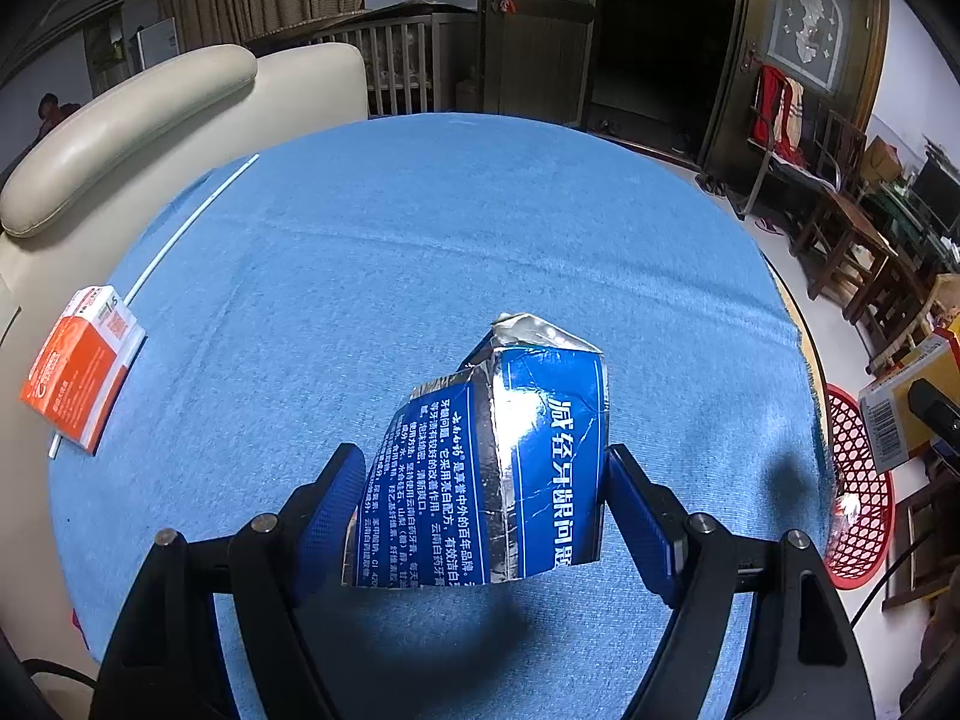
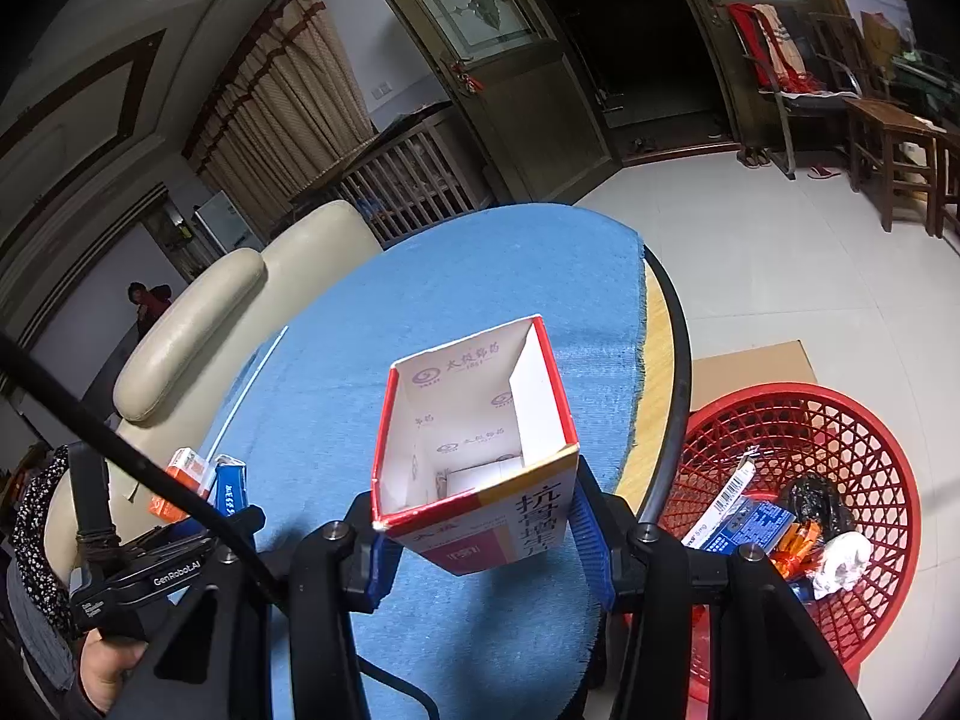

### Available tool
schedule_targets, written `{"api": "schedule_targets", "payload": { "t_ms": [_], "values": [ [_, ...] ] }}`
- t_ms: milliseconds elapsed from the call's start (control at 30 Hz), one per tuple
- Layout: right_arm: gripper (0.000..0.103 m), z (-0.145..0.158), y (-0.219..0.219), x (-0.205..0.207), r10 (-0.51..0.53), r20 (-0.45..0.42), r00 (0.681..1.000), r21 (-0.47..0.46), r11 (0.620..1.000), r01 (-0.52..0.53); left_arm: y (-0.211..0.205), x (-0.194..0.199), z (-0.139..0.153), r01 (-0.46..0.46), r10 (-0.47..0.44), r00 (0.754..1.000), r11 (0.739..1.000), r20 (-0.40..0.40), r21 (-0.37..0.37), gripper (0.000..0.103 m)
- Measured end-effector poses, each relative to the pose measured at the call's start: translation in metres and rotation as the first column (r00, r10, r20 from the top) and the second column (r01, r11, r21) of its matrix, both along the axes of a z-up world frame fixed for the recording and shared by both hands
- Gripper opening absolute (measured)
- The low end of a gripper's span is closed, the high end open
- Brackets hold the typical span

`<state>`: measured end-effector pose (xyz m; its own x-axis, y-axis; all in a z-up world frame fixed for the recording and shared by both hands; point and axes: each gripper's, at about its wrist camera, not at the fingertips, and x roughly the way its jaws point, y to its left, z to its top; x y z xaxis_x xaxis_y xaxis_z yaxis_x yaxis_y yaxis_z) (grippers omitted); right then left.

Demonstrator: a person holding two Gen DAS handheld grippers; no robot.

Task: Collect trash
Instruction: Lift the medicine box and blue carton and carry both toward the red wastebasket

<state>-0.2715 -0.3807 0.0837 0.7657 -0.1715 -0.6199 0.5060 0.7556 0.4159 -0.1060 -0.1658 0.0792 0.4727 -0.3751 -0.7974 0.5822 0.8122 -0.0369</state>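
Left tool (image 1: 486, 480), pitched down over tabletop (image 1: 420, 228), clamps crumpled blue carton (image 1: 510, 468). Right tool (image 2: 477, 531) grips open medicine box (image 2: 474, 450); red basket (image 2: 870, 480) at 3 o'clock, partly cut off.

Crushed carton (image 1: 492, 462) on tablecloth (image 1: 420, 228); small box (image 1: 81, 369) at left edge; basket (image 2: 840, 420) on floor right.
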Motion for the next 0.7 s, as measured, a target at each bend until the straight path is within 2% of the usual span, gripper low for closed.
{"api": "schedule_targets", "payload": {
  "t_ms": [400,700],
  "values": [
    [0.052,0.003,-0.005,-0.013,-0.024,0.013,1.000,0.002,1.000,0.024,-0.001,-0.006,0.001,0.022,-0.022,1.000,1.000,0.005,0.000,0.081],
    [0.052,0.004,-0.018,-0.037,-0.079,0.011,0.997,-0.006,0.997,0.079,-0.007,-0.006,0.003,0.084,-0.084,0.996,0.996,0.009,-0.006,0.081]
  ]
}}
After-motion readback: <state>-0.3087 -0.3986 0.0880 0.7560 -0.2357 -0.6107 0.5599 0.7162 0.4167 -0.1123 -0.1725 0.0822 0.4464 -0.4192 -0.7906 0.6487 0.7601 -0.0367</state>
